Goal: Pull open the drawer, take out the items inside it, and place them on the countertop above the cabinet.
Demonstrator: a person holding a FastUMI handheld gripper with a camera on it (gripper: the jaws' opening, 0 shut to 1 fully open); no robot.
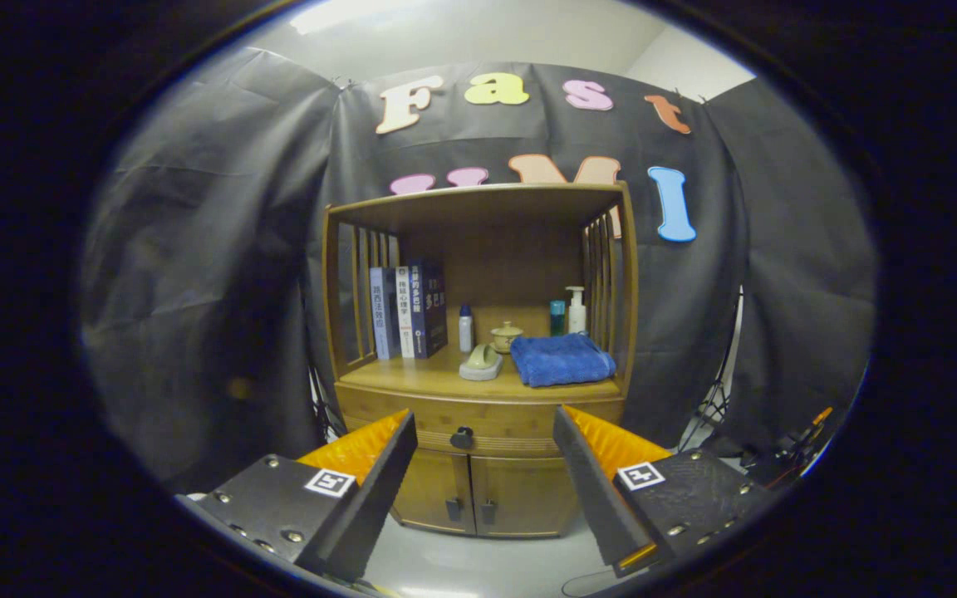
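Wooden cabinet (pixel 478 365), drawer (pixel 478 432) shut, tongs (pixel 485 423) spread wide, well short of it

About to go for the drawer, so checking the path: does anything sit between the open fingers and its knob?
Nothing visible does. The gripper is open, and the knob on the shut drawer shows between its fingers, well ahead.
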